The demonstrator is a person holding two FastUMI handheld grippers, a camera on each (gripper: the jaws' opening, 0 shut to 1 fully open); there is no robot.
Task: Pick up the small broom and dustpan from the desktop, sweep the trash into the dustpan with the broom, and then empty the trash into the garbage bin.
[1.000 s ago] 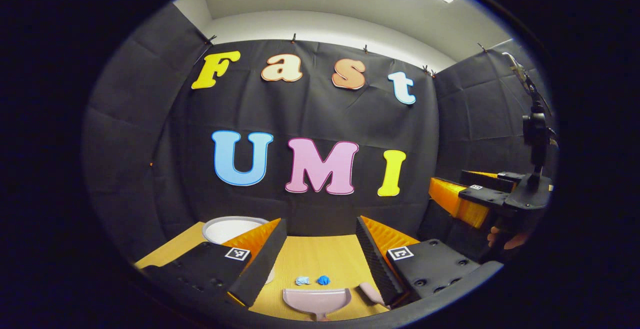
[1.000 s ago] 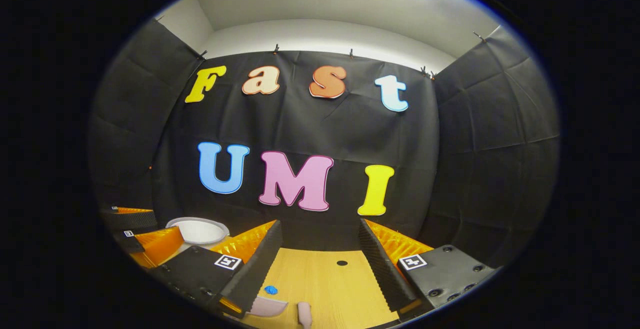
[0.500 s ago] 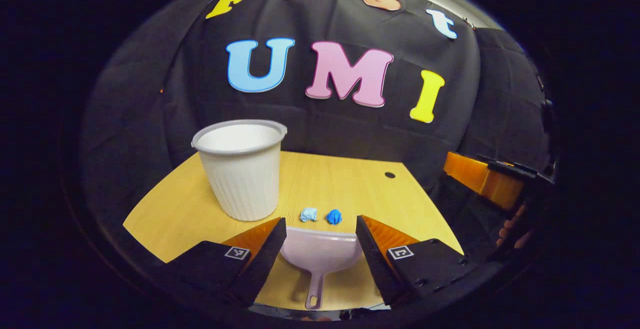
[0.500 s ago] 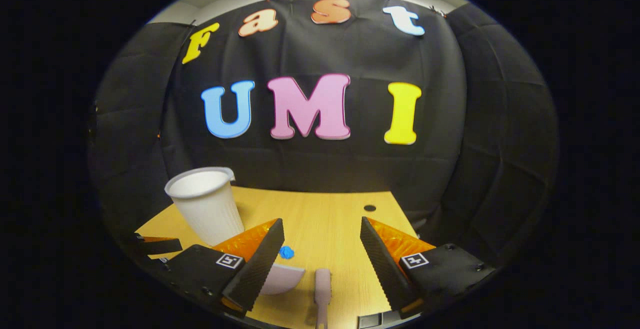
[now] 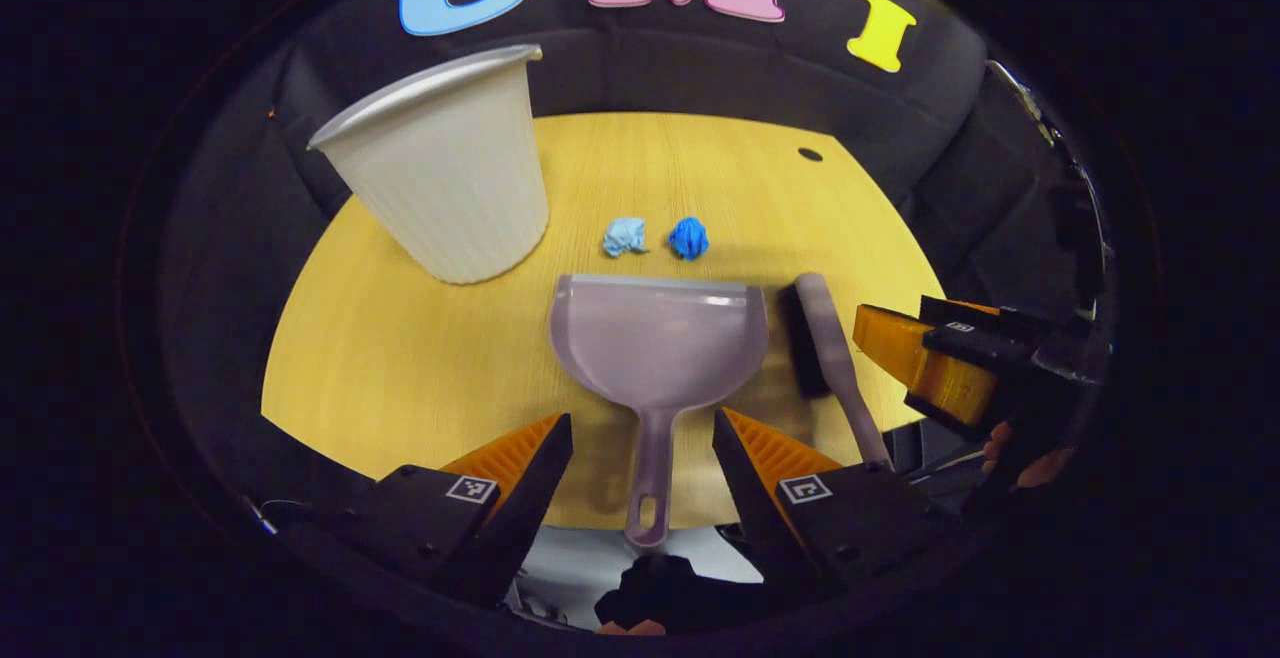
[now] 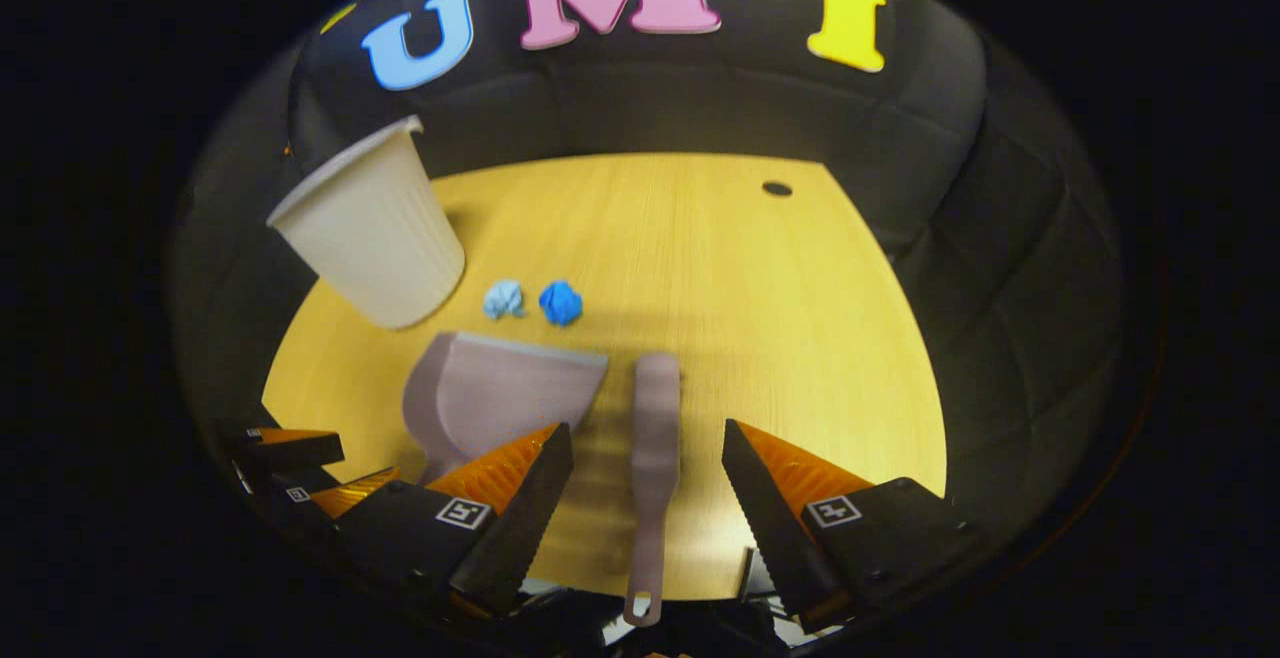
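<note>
Desk: wooden desktop (image 5: 400,358) under both my claws, black cloth wall behind it.
Left claw: my left gripper (image 5: 640,438) hangs wide open above the dustpan handle, fingers on either side of it, gripping nothing.
Right claw: my right gripper (image 6: 645,448) is spread wide too, straddling the broom handle without touching it; it also shows at the right edge of the left gripper view.
Dustpan: the dustpan (image 5: 660,343) lies flat, mouth facing the trash, handle toward me.
Broom: the small broom (image 6: 655,428) lies just beside the dustpan, on its right.
Trash: pale blue wad (image 5: 625,236) and dark blue wad (image 5: 689,237), side by side, just beyond the pan's lip.
Bin: white garbage bin (image 5: 445,173) stands upright, left of the trash.
</note>
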